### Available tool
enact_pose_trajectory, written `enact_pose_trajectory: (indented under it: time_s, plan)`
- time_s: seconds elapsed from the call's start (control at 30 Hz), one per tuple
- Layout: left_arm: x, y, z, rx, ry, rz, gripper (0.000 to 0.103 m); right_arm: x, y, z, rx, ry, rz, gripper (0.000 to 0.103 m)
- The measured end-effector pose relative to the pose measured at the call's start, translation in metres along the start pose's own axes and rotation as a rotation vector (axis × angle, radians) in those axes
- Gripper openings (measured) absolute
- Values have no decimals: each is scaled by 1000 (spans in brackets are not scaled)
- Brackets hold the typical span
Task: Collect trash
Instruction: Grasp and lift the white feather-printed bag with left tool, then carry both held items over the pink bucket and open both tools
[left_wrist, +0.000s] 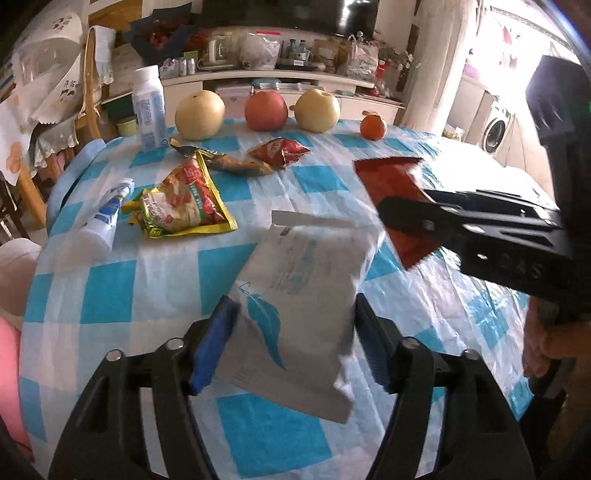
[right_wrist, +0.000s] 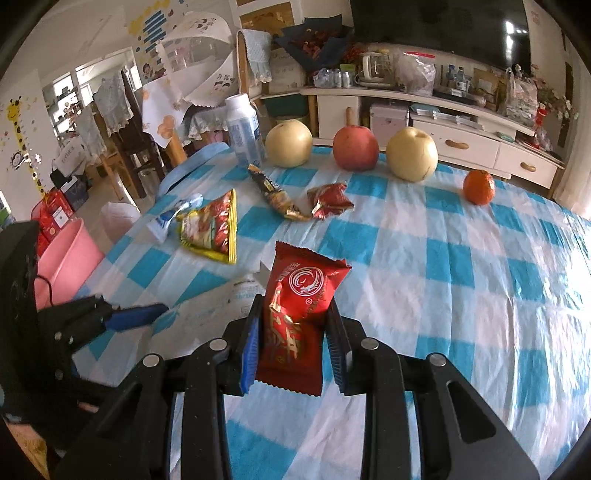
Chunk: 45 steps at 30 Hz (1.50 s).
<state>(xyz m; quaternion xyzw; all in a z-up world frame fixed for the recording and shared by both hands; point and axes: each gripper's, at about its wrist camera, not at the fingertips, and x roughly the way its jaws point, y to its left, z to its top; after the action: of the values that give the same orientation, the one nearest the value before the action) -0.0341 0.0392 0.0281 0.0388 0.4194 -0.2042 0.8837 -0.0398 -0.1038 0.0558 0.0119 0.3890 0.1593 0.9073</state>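
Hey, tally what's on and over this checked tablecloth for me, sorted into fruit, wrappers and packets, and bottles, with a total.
Fruit: 4 (two pears, apple, tangerine)
Wrappers and packets: 5 (red wrapper held, white packet held, yellow packet, brown wrapper, small red wrapper)
Bottles: 2 (standing bottle, lying bottle)
Total: 11

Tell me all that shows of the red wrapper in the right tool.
The red wrapper is a glossy foil-like sachet with serrated ends, a white round logo near its top and gold lettering below. It looks flat, maybe empty, and unopened. It stands roughly upright, leaning a little, clamped at its lower half between the pads of the right tool, above the checked tablecloth. Nothing else visibly touches it.
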Motion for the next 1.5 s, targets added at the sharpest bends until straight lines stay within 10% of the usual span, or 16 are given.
enact_pose_trajectory:
  time_s: [0.27, 0.9, 1.2, 1.5]
  plan:
    - [26, -4, 15, 62, -3, 76, 96, -24, -14, -18, 54, -8, -35, 33]
    - [14, 11, 5, -46, 51, 109, 77, -37, 16, -21, 34, -21, -13, 33]
    - [-66, 72, 8, -187, -84, 144, 77, -27, 83, -5, -28, -17, 95, 33]
    - [-149, 186, -16, -437, -194, 349, 77, -5, 206, 25, -160, -10, 286, 33]
